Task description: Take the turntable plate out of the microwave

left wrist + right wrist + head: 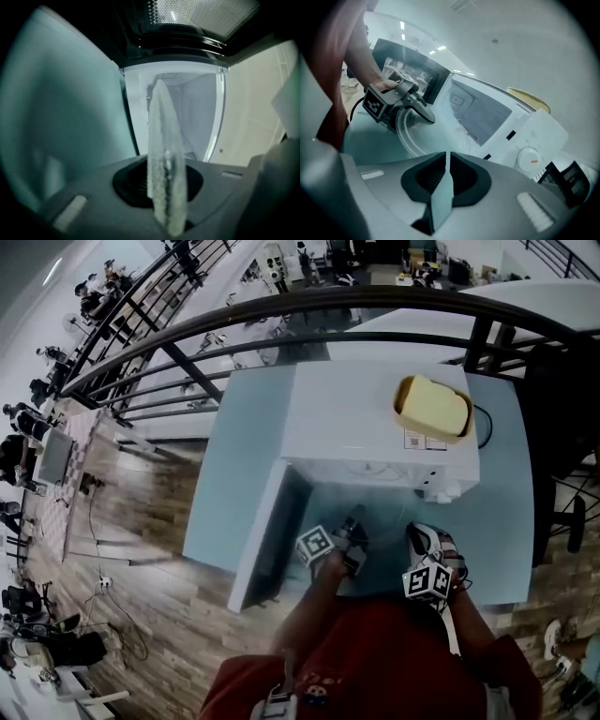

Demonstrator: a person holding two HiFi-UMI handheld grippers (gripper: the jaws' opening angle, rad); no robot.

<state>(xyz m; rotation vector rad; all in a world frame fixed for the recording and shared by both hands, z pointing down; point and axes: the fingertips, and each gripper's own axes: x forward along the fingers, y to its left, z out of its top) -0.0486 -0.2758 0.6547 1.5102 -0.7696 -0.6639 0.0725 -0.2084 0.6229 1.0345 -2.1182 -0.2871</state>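
Left gripper view shows turntable plate [164,154] gripped outside the microwave [197,108].

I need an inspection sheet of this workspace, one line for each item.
Surface: pale blue table, bearing the microwave.
Job's things: white microwave, door open; glass turntable plate held edge-on before the cavity.
Clutter: yellow block in a tan dish on the microwave's top.
Grippers: left gripper shut on the plate's rim; right gripper shut, empty.
Cables: black cable beside the microwave; thin cables on the wooden floor.
Surroundings: dark railing behind the table, people on a lower level.
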